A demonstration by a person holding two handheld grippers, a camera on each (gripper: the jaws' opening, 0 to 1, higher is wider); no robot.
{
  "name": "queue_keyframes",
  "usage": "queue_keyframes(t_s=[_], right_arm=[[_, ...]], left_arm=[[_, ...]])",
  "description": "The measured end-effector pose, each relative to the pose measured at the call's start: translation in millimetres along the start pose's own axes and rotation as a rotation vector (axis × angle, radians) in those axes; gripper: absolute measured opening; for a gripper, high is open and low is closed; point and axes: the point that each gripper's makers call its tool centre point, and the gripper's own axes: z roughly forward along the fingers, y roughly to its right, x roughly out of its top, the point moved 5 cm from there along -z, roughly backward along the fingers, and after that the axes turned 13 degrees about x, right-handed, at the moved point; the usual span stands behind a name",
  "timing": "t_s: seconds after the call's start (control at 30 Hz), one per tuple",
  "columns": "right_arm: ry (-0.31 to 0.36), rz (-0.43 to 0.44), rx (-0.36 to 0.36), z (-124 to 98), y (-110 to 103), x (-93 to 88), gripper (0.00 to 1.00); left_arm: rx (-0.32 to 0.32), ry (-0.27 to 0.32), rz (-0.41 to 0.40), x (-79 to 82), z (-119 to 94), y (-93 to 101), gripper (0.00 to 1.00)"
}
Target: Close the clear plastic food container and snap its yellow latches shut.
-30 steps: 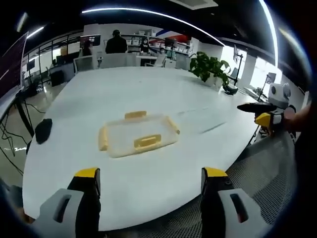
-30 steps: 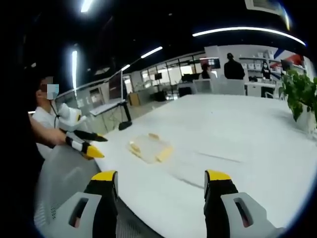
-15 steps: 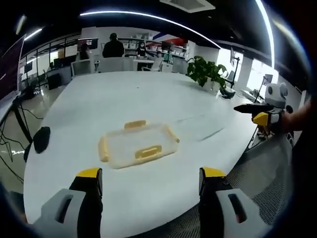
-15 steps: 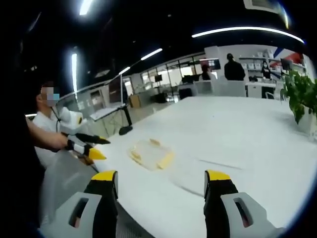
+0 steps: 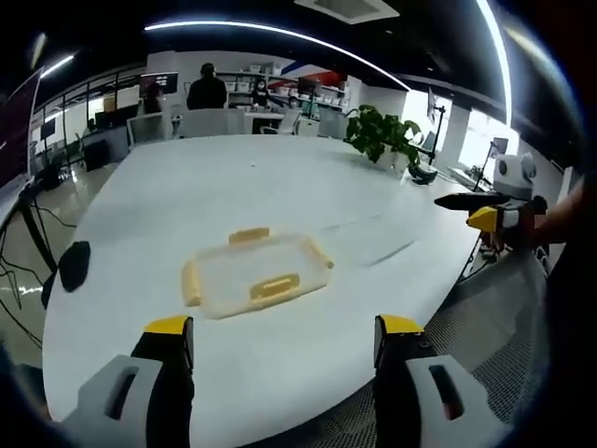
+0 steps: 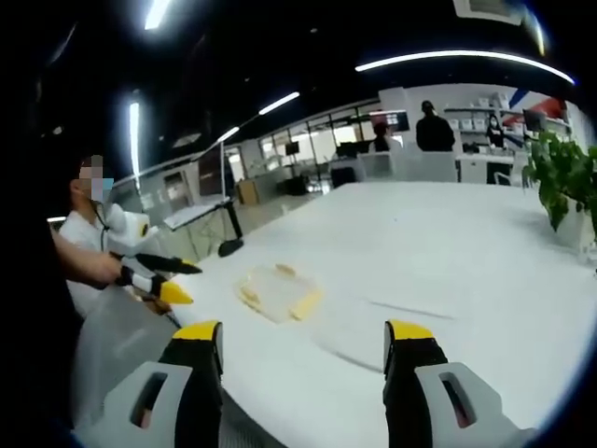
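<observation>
A clear plastic food container with yellow latches lies flat on the white table, ahead of my left gripper, whose jaws stand open and hold nothing. It lies well beyond the jaws, apart from them. In the right gripper view the same container appears small, left of centre and far ahead of my right gripper, which is open too. The right gripper also enters the left gripper view at the right edge, off the table. The left gripper shows at the left of the right gripper view.
A potted plant stands at the table's far right. A black object sits near the table's left edge. Chairs and people are beyond the far end. A person holds the grippers beside the table edge.
Both views have shifted slightly as the hands moved. The container lies where it was and the jaws of both grippers stay open.
</observation>
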Motion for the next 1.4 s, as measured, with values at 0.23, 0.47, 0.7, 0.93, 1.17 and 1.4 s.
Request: queue_keyframes(t_s=[0.23,0.47,0.7,0.93,1.17,1.4], right_arm=[[0.002,-0.006,-0.003,1,2,4.2,0.7],[0.012,-0.013,0.005,5,2,10.1,0.7],[0.007,-0.016,0.015,12,3,14.7,0.69],[-0.001,-0.038,0.042,22,4,22.3,0.69],[-0.002,-0.059,0.057,32,7,31.8,0.69],[-0.022,-0.087,0.09,45,8,37.6,0.69]], left_arm=[[-0.006,0.003,-0.002,4.2,1,-1.1,0.79],[-0.023,0.007,0.015,11.3,6,-3.4,0.79],[-0.058,0.002,0.041,22.5,14,-2.0,0.78],[-0.069,-0.001,0.049,31.4,21,-8.0,0.76],[-0.059,0.005,0.048,37.0,26,-20.0,0.74],[-0.074,-0.019,0.162,32.6,29,-30.5,0.72]])
